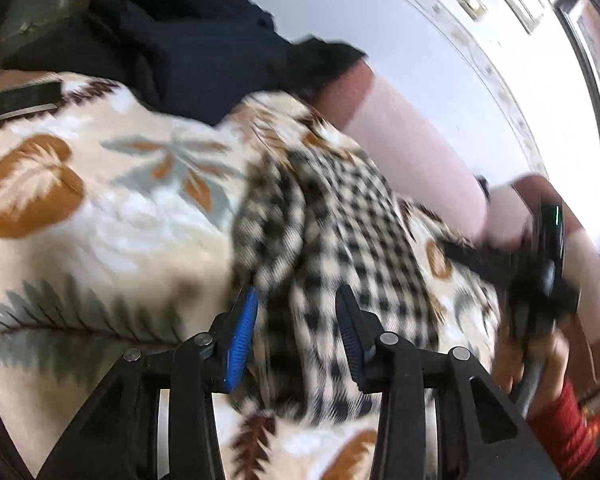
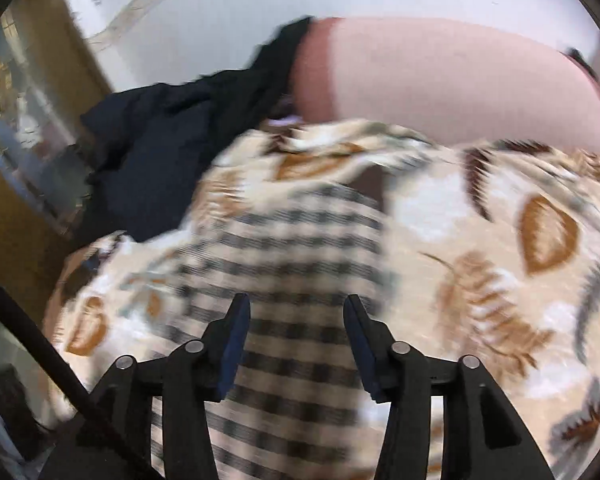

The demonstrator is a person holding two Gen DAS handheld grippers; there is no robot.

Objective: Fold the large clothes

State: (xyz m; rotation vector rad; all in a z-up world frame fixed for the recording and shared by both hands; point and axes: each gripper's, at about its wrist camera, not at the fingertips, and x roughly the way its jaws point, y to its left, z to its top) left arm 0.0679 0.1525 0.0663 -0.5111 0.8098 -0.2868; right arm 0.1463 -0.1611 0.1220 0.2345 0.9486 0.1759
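Both tools — the left tool (image 1: 296, 312) and the right tool (image 2: 296, 320) — are spread over a checked shirt (image 1: 340, 240) (blurred) lying on a leaf-print blanket (image 1: 100, 184), its length running away from the fingers.

The checked garment (image 1: 340, 248) is woven matt cloth; the leaf-print blanket (image 1: 100, 208) beneath looks soft and fleecy. A dark navy cloth (image 1: 196, 52) is matt. The left tool (image 1: 296, 336) is matt black plastic with ribbed blue pads (image 1: 242, 336)
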